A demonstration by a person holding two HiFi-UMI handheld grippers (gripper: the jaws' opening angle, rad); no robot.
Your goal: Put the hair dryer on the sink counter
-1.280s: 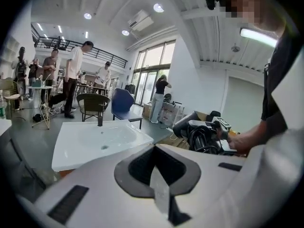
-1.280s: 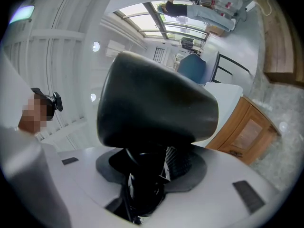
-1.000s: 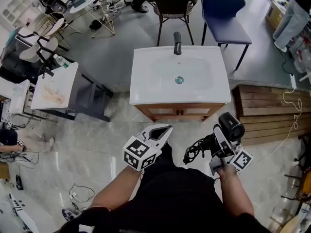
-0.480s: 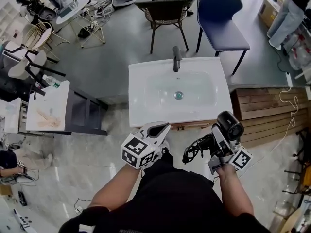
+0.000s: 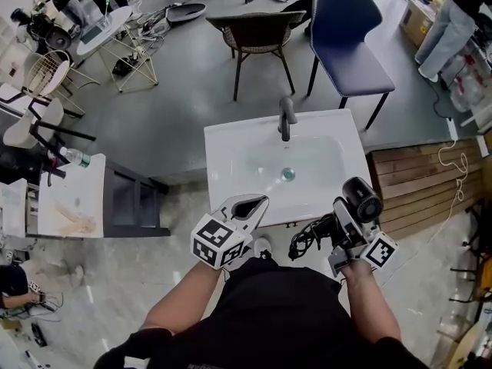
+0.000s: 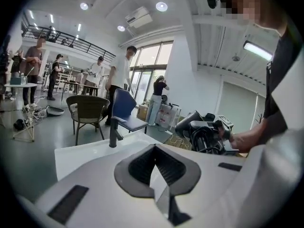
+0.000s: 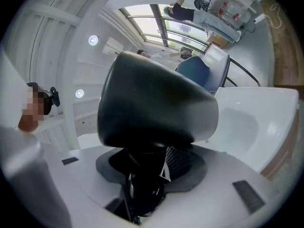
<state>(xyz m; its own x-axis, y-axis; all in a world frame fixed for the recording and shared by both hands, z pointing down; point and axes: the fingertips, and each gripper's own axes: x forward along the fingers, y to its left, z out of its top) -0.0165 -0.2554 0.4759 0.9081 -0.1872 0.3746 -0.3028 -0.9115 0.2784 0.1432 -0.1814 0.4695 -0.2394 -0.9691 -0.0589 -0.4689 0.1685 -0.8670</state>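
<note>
The white sink counter with a dark faucet stands just ahead of me. My right gripper is shut on the handle of a black hair dryer, whose coiled cord hangs to its left. The dryer's barrel fills the right gripper view, level, with the basin beyond it. My left gripper is shut and empty, its tip over the counter's front edge. From the left gripper view, the hair dryer shows at right and the faucet ahead.
A blue chair and a wicker chair stand behind the sink. A wooden pallet lies at right. At left are a dark step unit and a white side table with a bottle. Several people stand around the room's edges.
Both grippers have come forward to the sink counter, which now sits much closer. The hair dryer stays gripped in the right gripper. The left gripper remains shut.
</note>
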